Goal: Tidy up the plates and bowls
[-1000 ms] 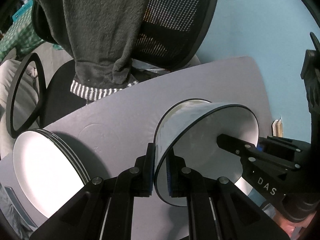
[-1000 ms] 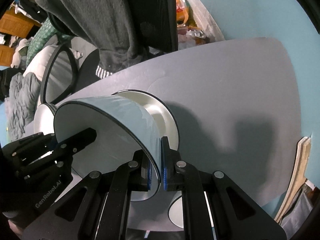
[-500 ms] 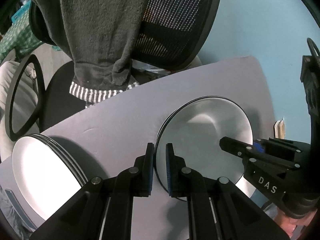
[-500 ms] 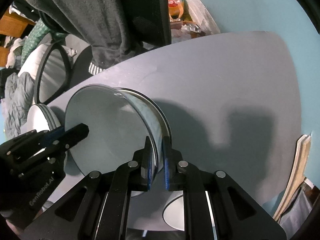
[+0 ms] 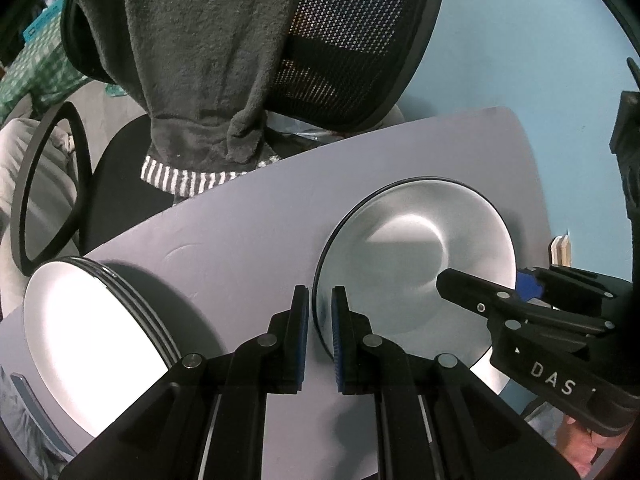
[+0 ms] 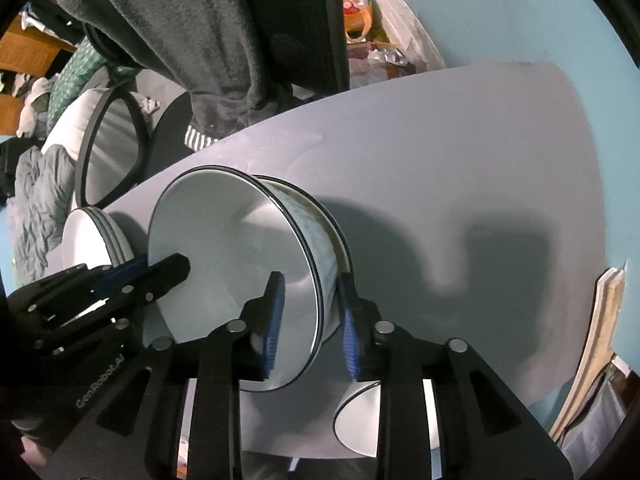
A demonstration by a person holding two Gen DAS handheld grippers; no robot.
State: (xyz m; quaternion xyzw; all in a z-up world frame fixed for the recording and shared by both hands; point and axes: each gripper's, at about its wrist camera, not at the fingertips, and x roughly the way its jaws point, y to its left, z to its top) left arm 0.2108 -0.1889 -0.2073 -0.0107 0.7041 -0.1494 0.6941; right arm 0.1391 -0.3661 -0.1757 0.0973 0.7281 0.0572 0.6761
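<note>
A white bowl (image 5: pixel 416 256) with a dark rim sits nested in a second like bowl (image 6: pixel 338 236) on the grey table (image 5: pixel 248 240). My left gripper (image 5: pixel 320 312) is shut on its near-left rim. On the opposite rim my right gripper (image 6: pixel 312 316) has its jaws opening; the rim of the top bowl (image 6: pixel 232 260) stands between the blue pads, which do not press on it. The right gripper (image 5: pixel 492 292) shows at the bowl's right in the left wrist view, and the left gripper (image 6: pixel 160 272) at its left in the right wrist view.
A stack of white plates (image 5: pixel 80 340) (image 6: pixel 84 240) lies left of the bowls. Another white bowl (image 6: pixel 372 420) stands at the table's near edge. A mesh office chair with a grey garment (image 5: pixel 200 60) is behind the table. Wooden boards (image 6: pixel 600 340) lean at the right.
The top bowl came down from a tilted hold and settled into the bowl beneath. The right gripper's pads have since parted from the rim. The left gripper keeps its grip.
</note>
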